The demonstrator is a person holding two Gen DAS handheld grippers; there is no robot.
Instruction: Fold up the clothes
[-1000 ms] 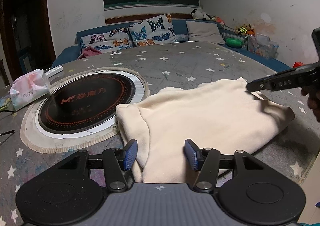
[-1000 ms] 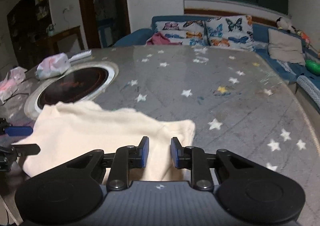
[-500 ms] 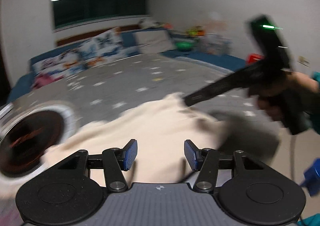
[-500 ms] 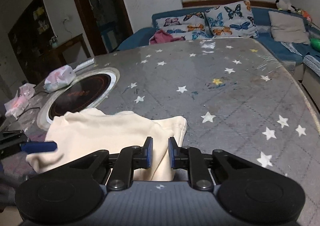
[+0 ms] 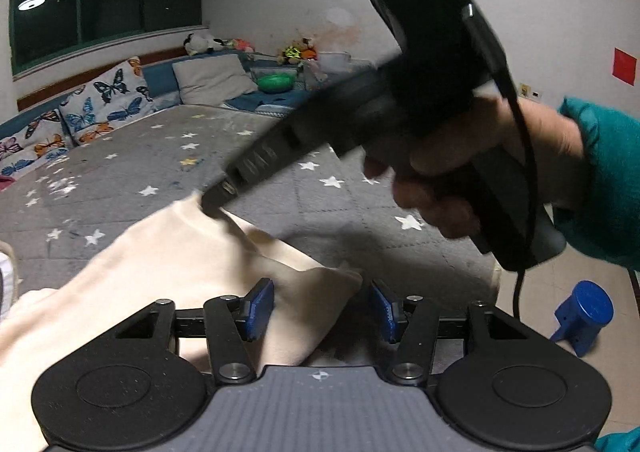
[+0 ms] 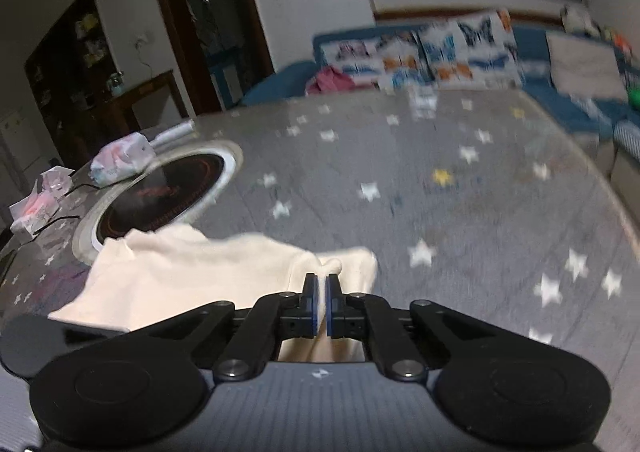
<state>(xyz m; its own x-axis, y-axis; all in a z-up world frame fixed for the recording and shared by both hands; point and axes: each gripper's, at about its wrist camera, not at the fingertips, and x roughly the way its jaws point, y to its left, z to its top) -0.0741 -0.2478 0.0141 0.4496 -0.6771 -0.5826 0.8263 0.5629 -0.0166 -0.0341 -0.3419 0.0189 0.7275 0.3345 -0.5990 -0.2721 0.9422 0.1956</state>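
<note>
A cream garment [image 5: 160,264] lies on the grey star-patterned table [image 5: 152,164]. My left gripper [image 5: 322,310] is open, its blue pads on either side of the garment's near corner, which lies between them. My right gripper [image 6: 321,306] is shut on a fold of the cream garment [image 6: 208,272] at its right edge and lifts it a little. In the left wrist view the right gripper [image 5: 218,198] comes in from the right, held by a hand in a teal sleeve, its tip pinching the garment's far edge.
A round black induction hob [image 6: 160,196] is set in the table at the left, with tissue packs [image 6: 120,162] beside it. A blue sofa with butterfly cushions [image 6: 440,48] runs behind the table. A blue object [image 5: 584,316] stands on the floor at the right.
My right gripper has closed onto the garment's edge and raised it. My left gripper has swung right along the garment to its near corner and stayed open.
</note>
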